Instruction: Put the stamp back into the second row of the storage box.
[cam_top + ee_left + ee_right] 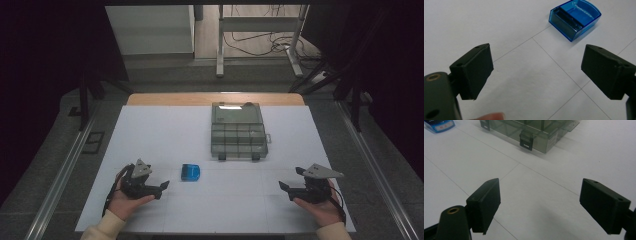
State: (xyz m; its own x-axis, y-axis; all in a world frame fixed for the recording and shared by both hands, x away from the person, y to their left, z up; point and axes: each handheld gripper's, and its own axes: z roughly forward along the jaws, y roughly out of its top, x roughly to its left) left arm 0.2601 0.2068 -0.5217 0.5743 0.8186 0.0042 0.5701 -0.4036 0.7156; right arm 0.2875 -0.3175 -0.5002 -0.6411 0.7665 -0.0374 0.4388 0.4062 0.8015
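1. High view: the white tabletop [165, 130] carried two things, one small blue box [190, 171] and one grey organiser case [238, 131].
2. The blue box was translucent plastic, squarish with one rounded end and glossy walls, and a darker rectangular insert showed through it.
3. It lay flat near the tabletop's middle, at about 1 o'clock from the left gripper [164, 186] and near it, though not touching.
4. In the left gripper view the blue box [575, 18] sat at 1 o'clock beyond the fingers [474, 71], on a surface ruled with thin grey lines.
5. The left gripper's fingers were matte black blocks with flat faces, spread wide, with bare tabletop between them and nothing held.
6. The organiser case was smoky, see-through plastic, rectangular, split into small compartments, with two dark latches on its near edge; it stood at 12 o'clock from the right-hand half of the tabletop.
7. The right gripper [284, 187] rested at 5 o'clock from the case, well apart from it.
8. In the right gripper view its two black fingers [485, 203] stood wide apart and empty, the case [531, 132] ahead at 12 o'clock.
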